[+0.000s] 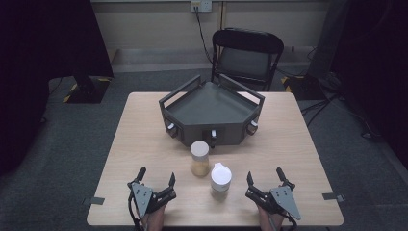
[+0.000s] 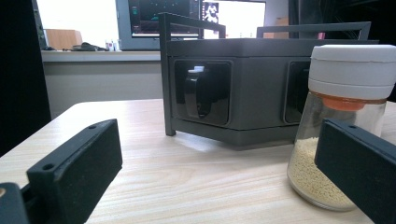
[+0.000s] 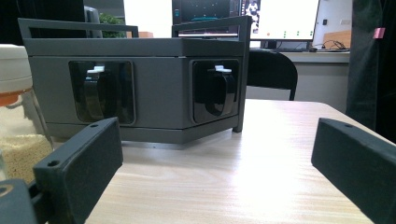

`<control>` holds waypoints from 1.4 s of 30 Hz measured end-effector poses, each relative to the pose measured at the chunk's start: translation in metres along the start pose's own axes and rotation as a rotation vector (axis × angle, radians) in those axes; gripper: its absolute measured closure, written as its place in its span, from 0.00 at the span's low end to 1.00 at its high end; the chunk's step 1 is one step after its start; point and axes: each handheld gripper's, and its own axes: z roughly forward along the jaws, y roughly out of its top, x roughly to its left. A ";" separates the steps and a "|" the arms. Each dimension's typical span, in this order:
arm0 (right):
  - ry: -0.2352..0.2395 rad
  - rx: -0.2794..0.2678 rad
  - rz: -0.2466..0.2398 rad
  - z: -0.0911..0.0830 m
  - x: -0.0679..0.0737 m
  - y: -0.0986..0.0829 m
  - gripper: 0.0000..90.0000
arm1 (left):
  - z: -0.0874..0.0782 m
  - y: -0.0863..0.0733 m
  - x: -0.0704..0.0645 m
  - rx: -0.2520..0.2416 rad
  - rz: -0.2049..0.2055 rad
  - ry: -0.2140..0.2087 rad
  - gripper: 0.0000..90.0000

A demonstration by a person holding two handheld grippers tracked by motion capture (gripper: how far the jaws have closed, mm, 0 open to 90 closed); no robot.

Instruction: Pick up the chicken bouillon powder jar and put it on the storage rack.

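My left claw point(image 1: 155, 179) sits low over the near edge of the wooden surface point(image 1: 144, 139), released, its 2 jaws spread wide with nothing between them; my right claw point(image 1: 264, 177) rests at the same near edge, well apart from the left, also released and empty. Between the 2 claws, a little ahead of them, stand 2 containers close together. The glass jar point(image 1: 199, 158) with pale grains in its lower part and a white lid stands ahead and to the right of my left claw; in the left gripper view this jar point(image 2: 338, 126) rises just beyond my right-hand jaw, upright, with an orange band under its lid. The white container point(image 1: 221, 177) stands nearer to me, just left of my right claw and just beside the jar. Farther ahead of both claws, past the jar, sits the dark grey angular tray point(image 1: 211, 108) with raised rails and knob recesses on its front faces; in the right gripper view that tray point(image 3: 154, 70) stands straight ahead, 2 recessed knobs facing me. A black folding chair point(image 1: 247, 55) stands beyond the far edge.
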 end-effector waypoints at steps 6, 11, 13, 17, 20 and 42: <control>-0.002 -0.005 0.002 0.000 0.000 -0.001 0.01 | 0.000 0.000 -0.001 0.000 0.000 0.003 0.00; -0.003 -0.005 0.002 0.000 0.000 -0.001 0.01 | 0.000 0.000 -0.001 0.000 0.000 0.004 0.00; -0.003 -0.005 0.002 0.000 0.000 -0.001 0.01 | 0.000 0.000 -0.001 0.000 0.000 0.004 0.00; -0.004 -0.005 0.002 -0.001 0.000 -0.001 0.01 | 0.000 0.000 -0.001 0.000 0.000 0.005 0.00; 0.003 -0.005 0.002 -0.001 -0.001 -0.001 0.01 | 0.000 0.000 -0.003 0.000 0.005 0.012 0.00; 0.000 -0.004 0.003 -0.001 0.000 -0.001 0.01 | -0.001 0.016 0.005 -0.013 -0.026 -0.021 0.00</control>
